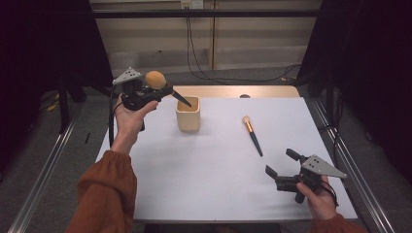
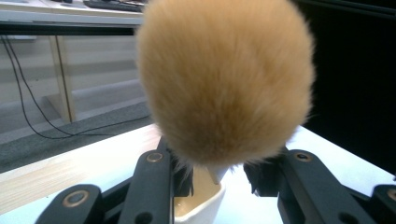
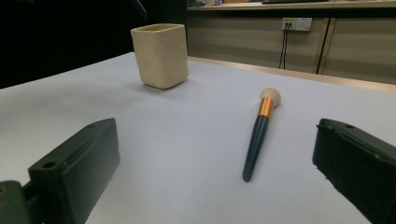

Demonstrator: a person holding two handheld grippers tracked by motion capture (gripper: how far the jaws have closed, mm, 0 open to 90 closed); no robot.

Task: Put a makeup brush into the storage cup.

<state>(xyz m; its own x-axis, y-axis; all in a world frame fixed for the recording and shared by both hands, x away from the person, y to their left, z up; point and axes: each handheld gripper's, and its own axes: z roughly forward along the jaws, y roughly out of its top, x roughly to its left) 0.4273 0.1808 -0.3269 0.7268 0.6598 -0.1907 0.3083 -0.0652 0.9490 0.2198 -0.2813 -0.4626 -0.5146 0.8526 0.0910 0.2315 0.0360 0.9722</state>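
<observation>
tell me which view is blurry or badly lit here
Left gripper view: the big brush held in the left gripper sits so near the lens that its bristles are soft. High view: the table is evenly lit, the surroundings fall into darkness. Right gripper view: the cup and small brush are sharp, with soft shadows.

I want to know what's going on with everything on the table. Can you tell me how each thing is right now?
Big fluffy brush: held in the air, handle tip pointing into the cup's mouth.
Left gripper: shut on the big fluffy brush.
Cup: upright on the table.
Small brush: lying flat on the table, untouched.
Right gripper: open, holding nothing.
</observation>
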